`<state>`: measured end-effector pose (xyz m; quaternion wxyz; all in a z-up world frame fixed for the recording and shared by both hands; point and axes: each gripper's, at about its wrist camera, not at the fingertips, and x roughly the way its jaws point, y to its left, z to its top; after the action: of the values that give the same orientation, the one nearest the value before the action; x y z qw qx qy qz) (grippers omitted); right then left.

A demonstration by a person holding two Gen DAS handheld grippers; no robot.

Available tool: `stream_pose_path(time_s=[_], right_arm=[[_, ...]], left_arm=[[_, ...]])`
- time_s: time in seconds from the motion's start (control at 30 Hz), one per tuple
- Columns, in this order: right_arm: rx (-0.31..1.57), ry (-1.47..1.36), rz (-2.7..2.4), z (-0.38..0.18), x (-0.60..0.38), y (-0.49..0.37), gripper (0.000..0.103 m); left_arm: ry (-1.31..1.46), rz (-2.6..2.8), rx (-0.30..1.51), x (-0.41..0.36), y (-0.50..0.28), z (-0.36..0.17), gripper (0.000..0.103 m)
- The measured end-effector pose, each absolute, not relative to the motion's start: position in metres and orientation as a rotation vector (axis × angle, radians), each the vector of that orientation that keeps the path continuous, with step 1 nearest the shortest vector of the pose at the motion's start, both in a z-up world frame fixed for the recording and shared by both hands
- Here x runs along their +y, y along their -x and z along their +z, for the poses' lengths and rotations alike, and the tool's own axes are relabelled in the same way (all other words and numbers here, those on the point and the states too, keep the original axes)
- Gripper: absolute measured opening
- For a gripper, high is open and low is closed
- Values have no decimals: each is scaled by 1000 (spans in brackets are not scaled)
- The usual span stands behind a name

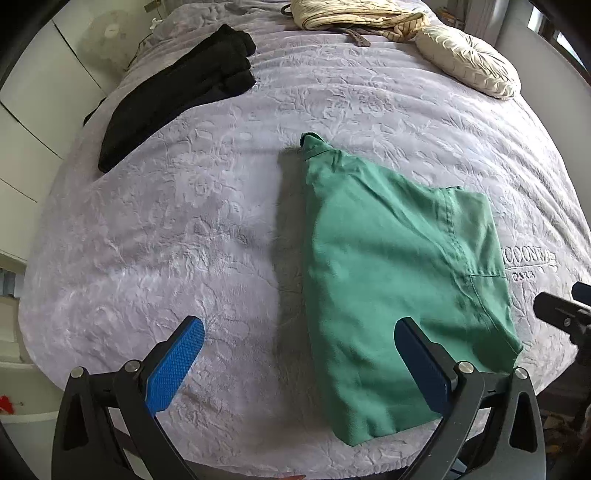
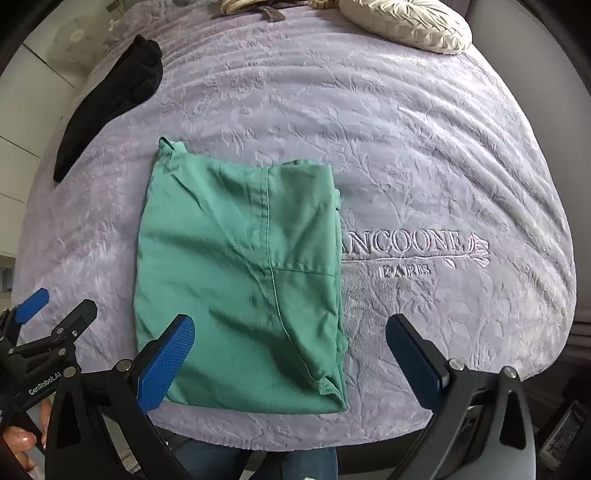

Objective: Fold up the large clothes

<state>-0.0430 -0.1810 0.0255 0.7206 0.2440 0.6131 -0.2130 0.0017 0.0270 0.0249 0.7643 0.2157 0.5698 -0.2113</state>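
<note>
A green garment (image 1: 388, 266) lies folded into a flat rectangle on the lilac bedspread (image 1: 166, 229), near the front edge; it also shows in the right wrist view (image 2: 240, 266). My left gripper (image 1: 299, 365) is open and empty, hovering above the bed's front edge with its right finger over the garment's near left part. My right gripper (image 2: 291, 358) is open and empty, above the garment's near right corner. The left gripper also shows at the left edge of the right wrist view (image 2: 55, 314).
A folded black garment (image 1: 177, 99) lies at the far left of the bed. A cream cushion (image 1: 469, 66) and a striped beige garment (image 1: 354, 16) lie at the far side. Embroidered lettering (image 2: 413, 251) sits right of the green garment. White cupboards (image 1: 33, 122) stand left.
</note>
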Motion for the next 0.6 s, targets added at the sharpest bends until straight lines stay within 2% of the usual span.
stream_pose_path(time_s=[0.6], right_arm=[[1349, -481, -510, 32, -183, 43, 103]], left_arm=[[-483, -453, 1249, 18, 7, 27, 103]])
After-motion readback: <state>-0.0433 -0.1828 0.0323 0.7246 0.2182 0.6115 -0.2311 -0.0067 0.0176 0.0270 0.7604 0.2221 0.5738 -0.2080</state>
